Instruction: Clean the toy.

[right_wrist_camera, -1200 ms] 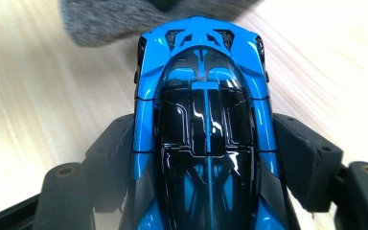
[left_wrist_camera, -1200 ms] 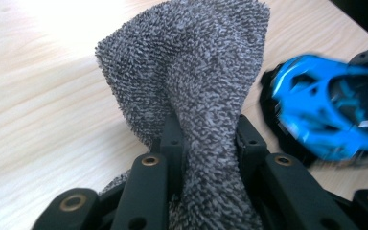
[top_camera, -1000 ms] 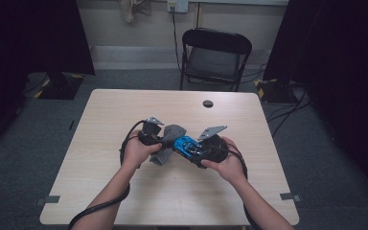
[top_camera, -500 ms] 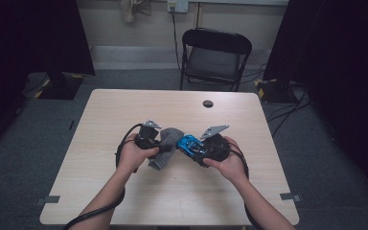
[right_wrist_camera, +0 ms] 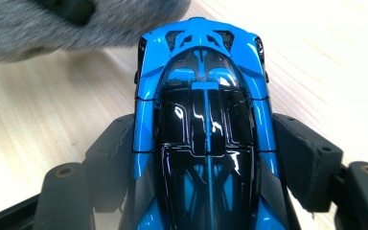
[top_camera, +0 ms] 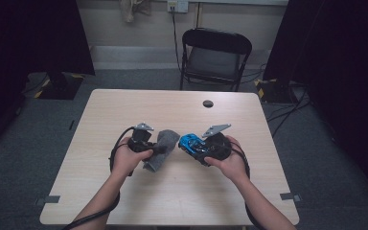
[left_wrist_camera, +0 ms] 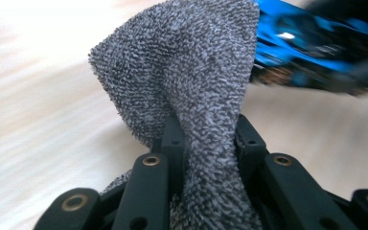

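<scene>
A grey terry cloth is pinched in my left gripper, which is shut on it; in the left gripper view the cloth rises out from between the black jaws. My right gripper is shut on a blue and black toy car, its jaws pressing on both sides of the car. Both are held over the middle of the wooden table. The cloth's free end hangs close to the car's front, and I cannot tell if they touch.
A small black round disc lies on the table toward its far edge. A black folding chair stands behind the table. Dark curtains hang at both sides of the room.
My left hand has shifted left and toward the near edge with the cloth, away from the car. The right hand with the car has stayed put.
</scene>
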Demonstrator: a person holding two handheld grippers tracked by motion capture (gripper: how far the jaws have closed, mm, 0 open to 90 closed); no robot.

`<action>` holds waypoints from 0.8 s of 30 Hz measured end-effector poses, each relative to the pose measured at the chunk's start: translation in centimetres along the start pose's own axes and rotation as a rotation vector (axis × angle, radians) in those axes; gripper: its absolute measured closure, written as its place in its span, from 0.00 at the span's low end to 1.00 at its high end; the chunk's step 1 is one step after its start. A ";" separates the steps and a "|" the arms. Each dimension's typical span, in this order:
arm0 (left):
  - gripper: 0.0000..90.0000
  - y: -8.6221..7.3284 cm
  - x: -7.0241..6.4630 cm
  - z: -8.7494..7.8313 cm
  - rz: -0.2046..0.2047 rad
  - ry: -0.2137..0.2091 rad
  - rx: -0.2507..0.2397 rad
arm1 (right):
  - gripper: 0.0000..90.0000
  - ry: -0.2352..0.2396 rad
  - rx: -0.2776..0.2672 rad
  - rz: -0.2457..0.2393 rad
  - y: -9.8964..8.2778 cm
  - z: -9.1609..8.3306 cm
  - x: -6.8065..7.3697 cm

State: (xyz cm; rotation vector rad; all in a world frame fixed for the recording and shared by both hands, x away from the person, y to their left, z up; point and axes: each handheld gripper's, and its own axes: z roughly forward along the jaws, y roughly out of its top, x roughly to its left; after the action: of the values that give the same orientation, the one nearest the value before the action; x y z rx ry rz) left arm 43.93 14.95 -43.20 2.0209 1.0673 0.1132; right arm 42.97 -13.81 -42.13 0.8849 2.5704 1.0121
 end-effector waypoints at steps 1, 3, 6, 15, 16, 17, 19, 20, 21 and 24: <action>0.80 0.2 0.3 0.0 0.001 0.017 -0.001 | 0.32 0.006 -0.004 -0.003 0.1 0.0 0.2; 0.80 0.5 0.7 0.2 -0.007 0.040 -0.006 | 0.32 0.014 -0.009 -0.015 0.3 -0.1 0.5; 0.80 1.1 1.0 0.8 -0.007 0.047 0.003 | 0.32 0.027 -0.014 -0.031 0.6 0.0 1.1; 0.80 0.9 -0.4 2.0 0.066 -0.046 0.036 | 0.32 0.029 -0.015 -0.035 0.9 0.0 1.2; 0.80 0.9 -0.4 2.0 0.068 -0.051 0.039 | 0.32 0.030 -0.016 -0.035 0.9 0.0 1.2; 0.80 0.8 -0.4 1.9 0.068 -0.053 0.039 | 0.32 0.027 -0.016 -0.033 0.8 0.0 1.2; 0.80 0.8 -0.4 1.9 0.065 -0.056 0.037 | 0.32 0.024 -0.014 -0.032 0.8 -0.1 1.1; 0.80 0.8 -0.4 1.8 0.068 -0.056 0.039 | 0.32 0.020 -0.014 -0.032 0.7 -0.1 1.1; 0.80 0.8 -0.5 1.7 0.074 -0.057 0.038 | 0.32 0.021 -0.015 -0.027 0.7 -0.1 1.0; 0.80 0.7 -0.9 1.5 0.074 -0.058 0.033 | 0.32 0.018 -0.017 -0.020 0.7 0.0 0.9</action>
State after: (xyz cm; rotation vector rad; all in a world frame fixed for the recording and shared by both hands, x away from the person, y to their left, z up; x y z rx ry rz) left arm 44.48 13.17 -43.43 2.0814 0.9639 0.0753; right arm 42.57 -12.88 -41.68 0.8486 2.5759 1.0396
